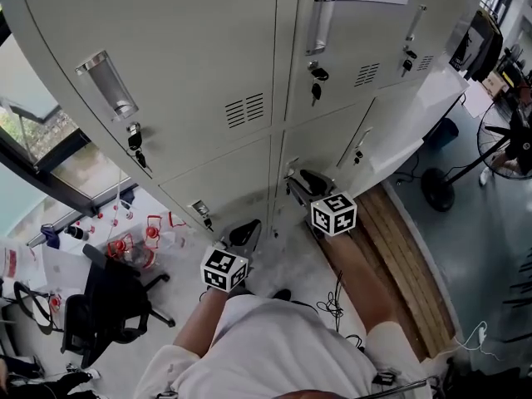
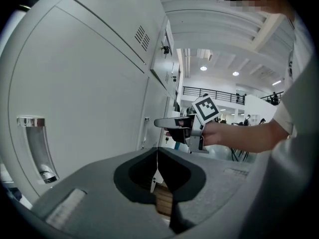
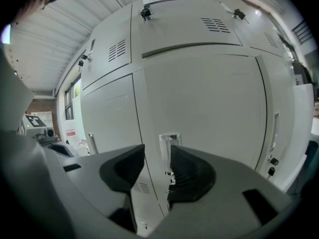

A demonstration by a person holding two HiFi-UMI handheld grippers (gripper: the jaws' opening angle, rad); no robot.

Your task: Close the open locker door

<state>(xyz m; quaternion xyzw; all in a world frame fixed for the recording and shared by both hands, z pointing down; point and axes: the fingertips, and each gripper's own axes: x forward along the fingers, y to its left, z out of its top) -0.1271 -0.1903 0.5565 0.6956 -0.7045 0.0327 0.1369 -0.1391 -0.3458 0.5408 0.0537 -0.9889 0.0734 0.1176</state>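
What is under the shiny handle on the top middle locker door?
Right under the handle sits a lock with a key in it, and something dark dangles below that. The locker's inside cannot be seen, because the shut door covers it.

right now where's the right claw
Head view, just right of centre: the right claw is at a lower locker door, jaws apart and lined up on its recessed handle, with the left claw to its left.

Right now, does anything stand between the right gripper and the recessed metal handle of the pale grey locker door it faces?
Nothing visible does. The right gripper has its jaws apart, and the recessed metal handle of the pale grey locker door shows clear between them.
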